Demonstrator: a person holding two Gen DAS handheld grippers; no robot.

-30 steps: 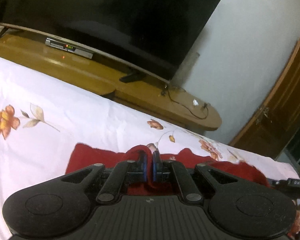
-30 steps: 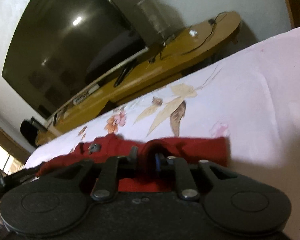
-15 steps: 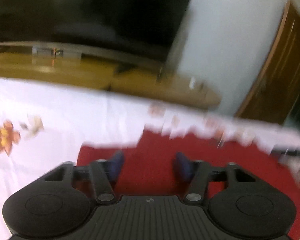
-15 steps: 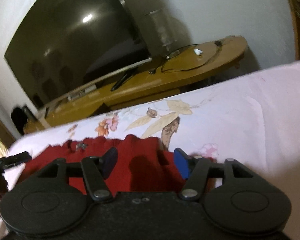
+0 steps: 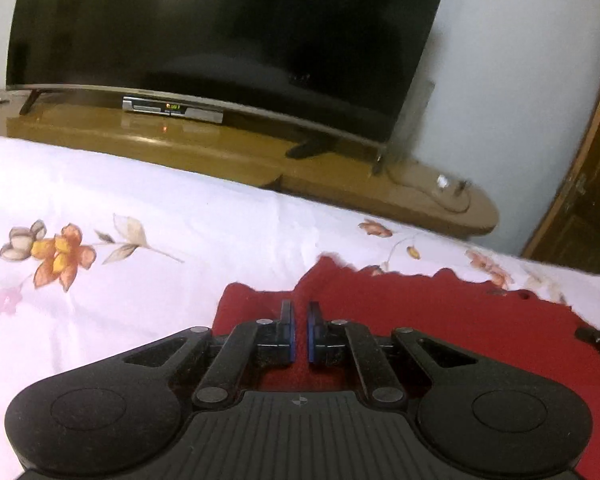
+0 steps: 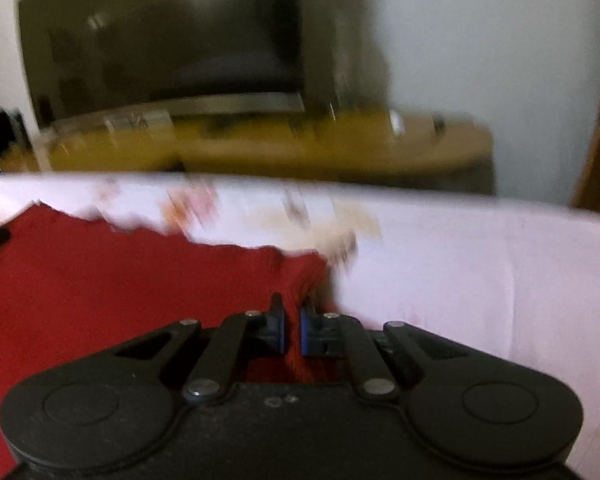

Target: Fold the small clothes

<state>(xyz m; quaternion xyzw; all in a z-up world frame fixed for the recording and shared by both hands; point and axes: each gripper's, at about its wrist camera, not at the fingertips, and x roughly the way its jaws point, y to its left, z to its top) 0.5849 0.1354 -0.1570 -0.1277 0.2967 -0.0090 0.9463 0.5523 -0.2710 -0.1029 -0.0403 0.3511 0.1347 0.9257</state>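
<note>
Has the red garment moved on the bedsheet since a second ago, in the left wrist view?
Yes. The red garment now lies spread out, its far edge further up the floral bedsheet towards the TV stand; before, it was a bunched strip.

1. Red garment (image 5: 452,320): matt, soft cloth.
2. Bed sheet (image 5: 180,216): smooth, pale printed cloth with flowers.
3. Left gripper (image 5: 299,330): matt black plastic, blue pads.
4. TV stand (image 5: 228,148): glossy polished wood.
5. Television screen (image 5: 220,28): glossy, reflective.

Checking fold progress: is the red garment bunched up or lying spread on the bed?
Spread. The red garment lies flat across the floral sheet, wide in both wrist views; only its far edge is uneven.
</note>
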